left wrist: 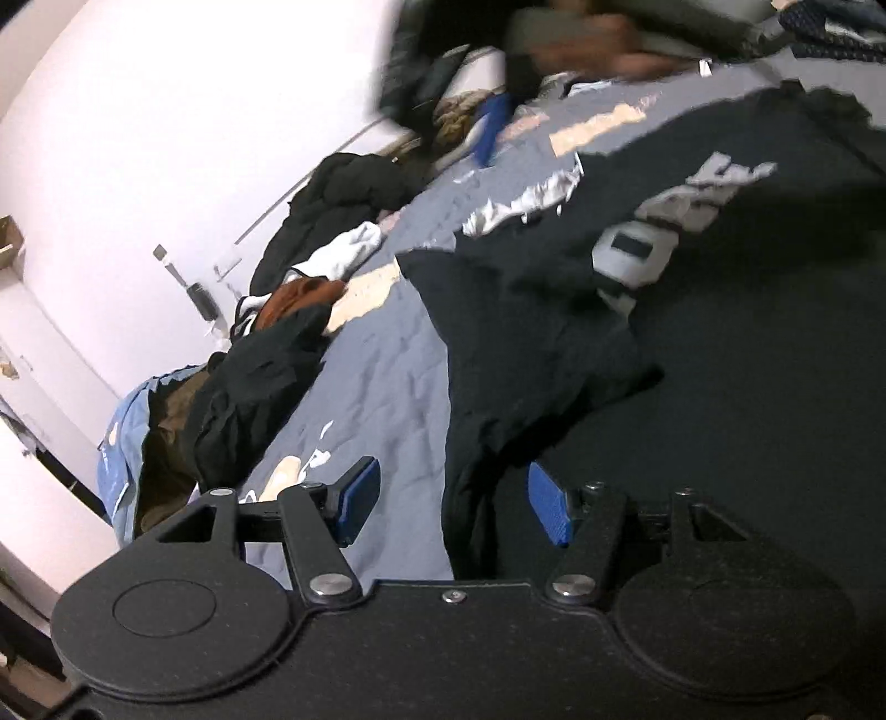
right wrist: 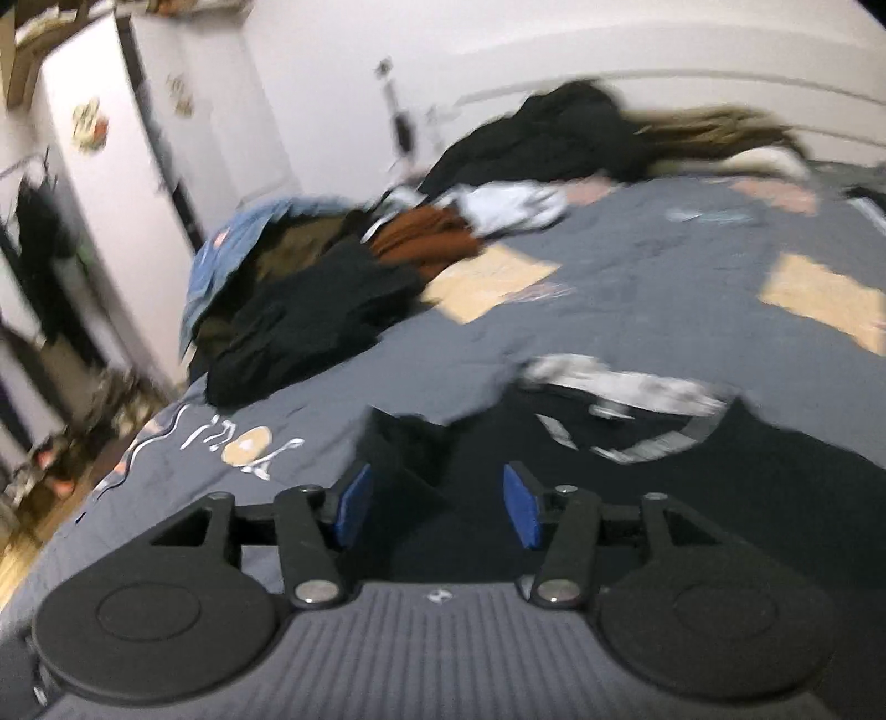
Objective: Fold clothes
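- Left wrist view: the left gripper (left wrist: 454, 507) has its blue pads spread wide with nothing clamped between them.
- A black T-shirt (left wrist: 692, 310) with pale grey lettering lies spread on the grey-blue bedspread (left wrist: 376, 399); a loose fold of it hangs down between the two pads, nearer the right-hand one.
- Whether the cloth touches either pad cannot be told.
- Along the far edge of the bed lies a pile of clothes (left wrist: 249, 387): dark pieces, a rust-brown one, a white one and something light blue.
- At the top of this view a blurred hand (left wrist: 598, 39) holds a dark object; the blur hides what it is.
- A white wall (left wrist: 166, 138) runs behind the bed.

- Right wrist view, blurred: the right gripper (right wrist: 437, 507) is also wide apart and holds nothing.
- It hovers over a corner of the black T-shirt (right wrist: 720, 487), which lies flat on the bedspread (right wrist: 637, 288) just ahead of the pads.
- The pile of clothes (right wrist: 332, 299) sits well apart, at the far left of the bed.
- A white wardrobe (right wrist: 99, 183) stands to the left, beyond the bed.
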The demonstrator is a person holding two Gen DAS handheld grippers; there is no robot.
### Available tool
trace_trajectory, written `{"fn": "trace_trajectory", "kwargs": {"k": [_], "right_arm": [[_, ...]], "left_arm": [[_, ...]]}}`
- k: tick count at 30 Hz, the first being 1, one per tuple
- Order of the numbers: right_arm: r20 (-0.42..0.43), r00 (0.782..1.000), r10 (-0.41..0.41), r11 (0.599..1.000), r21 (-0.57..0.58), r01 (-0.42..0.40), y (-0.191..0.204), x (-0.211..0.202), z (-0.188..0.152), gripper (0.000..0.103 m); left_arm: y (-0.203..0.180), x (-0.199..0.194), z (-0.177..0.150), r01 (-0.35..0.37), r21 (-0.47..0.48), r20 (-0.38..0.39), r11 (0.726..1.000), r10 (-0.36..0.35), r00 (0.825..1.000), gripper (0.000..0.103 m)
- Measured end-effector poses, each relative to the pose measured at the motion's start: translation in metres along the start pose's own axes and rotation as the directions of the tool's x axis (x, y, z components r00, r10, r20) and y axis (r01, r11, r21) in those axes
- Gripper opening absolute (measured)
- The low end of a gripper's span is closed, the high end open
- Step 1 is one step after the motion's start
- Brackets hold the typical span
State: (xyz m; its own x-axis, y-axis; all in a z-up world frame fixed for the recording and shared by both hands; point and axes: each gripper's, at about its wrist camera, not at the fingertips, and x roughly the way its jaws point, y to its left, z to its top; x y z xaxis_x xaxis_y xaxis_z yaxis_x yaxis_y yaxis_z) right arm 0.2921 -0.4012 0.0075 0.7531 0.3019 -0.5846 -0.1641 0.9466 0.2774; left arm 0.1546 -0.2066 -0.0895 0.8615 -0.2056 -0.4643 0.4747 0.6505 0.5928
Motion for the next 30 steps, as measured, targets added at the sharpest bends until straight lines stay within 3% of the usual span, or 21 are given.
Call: {"fn": "trace_trajectory", "kwargs": {"k": [4, 8, 11, 12, 13, 14, 16, 20, 23, 25, 28, 30], "right_arm": [[-0.099, 0.995, -0.006, 0.997, -0.078, -0.002, 0.028, 0.054, 0.023, 0.053], [-0.182, 0.981, -0.072, 0.99, -0.134, 0.047, 0.037, 0.091, 0.022, 0.053], [-0.216, 0.972, -0.093, 0.992, -0.108, 0.071, 0.034, 0.109, 0.022, 0.053], [-0.219, 0.971, -0.091, 0.992, -0.101, 0.07, 0.034, 0.112, 0.023, 0.053], [-0.22, 0.972, -0.087, 0.993, -0.097, 0.067, 0.033, 0.115, 0.022, 0.051], [-0.221, 0.971, -0.089, 0.993, -0.091, 0.07, 0.033, 0.118, 0.023, 0.046], [-0.227, 0.971, -0.072, 0.996, -0.058, 0.06, 0.031, 0.125, 0.027, 0.009], [-0.184, 0.983, -0.009, 1.0, 0.01, 0.011, 0.03, 0.132, 0.03, 0.008], [-0.109, 0.988, 0.106, 0.988, 0.123, -0.093, 0.024, 0.135, 0.031, 0.008], [-0.154, 0.984, 0.093, 0.991, 0.105, -0.077, 0.026, 0.148, 0.028, 0.011], [-0.222, 0.973, -0.062, 0.994, -0.098, 0.041, 0.04, 0.161, 0.021, 0.022], [-0.188, 0.981, -0.042, 0.995, -0.095, 0.024, 0.04, 0.146, 0.023, 0.029]], "left_arm": [[-0.001, 0.016, -0.002, 0.007, 0.001, 0.007, 1.0, -0.007, 1.0, 0.058], [-0.01, 0.026, 0.0, 0.011, 0.02, 0.013, 1.0, -0.012, 1.0, 0.054], [-0.015, 0.031, -0.001, -0.016, 0.016, 0.008, 1.0, 0.016, 1.0, 0.037], [-0.015, 0.034, -0.003, -0.031, 0.005, 0.003, 1.0, 0.031, 1.0, 0.022], [-0.013, 0.036, -0.005, -0.038, -0.012, -0.005, 0.999, 0.037, 0.999, 0.016], [-0.009, 0.037, -0.006, -0.039, -0.033, -0.015, 0.999, 0.038, 0.999, 0.015], [0.004, 0.037, -0.008, -0.04, -0.086, -0.033, 0.995, 0.038, 0.999, 0.011], [0.031, 0.039, -0.01, -0.029, -0.214, -0.079, 0.976, 0.012, 0.997, 0.01], [0.042, 0.044, -0.012, 0.003, -0.281, -0.122, 0.96, -0.039, 0.992, 0.014], [0.049, 0.047, -0.014, 0.022, -0.326, -0.148, 0.945, -0.074, 0.986, 0.02], [0.041, 0.043, -0.013, -0.002, -0.252, -0.144, 0.968, -0.035, 0.989, 0.034], [0.046, 0.041, -0.012, 0.019, -0.279, -0.135, 0.96, -0.059, 0.989, 0.04]]}}
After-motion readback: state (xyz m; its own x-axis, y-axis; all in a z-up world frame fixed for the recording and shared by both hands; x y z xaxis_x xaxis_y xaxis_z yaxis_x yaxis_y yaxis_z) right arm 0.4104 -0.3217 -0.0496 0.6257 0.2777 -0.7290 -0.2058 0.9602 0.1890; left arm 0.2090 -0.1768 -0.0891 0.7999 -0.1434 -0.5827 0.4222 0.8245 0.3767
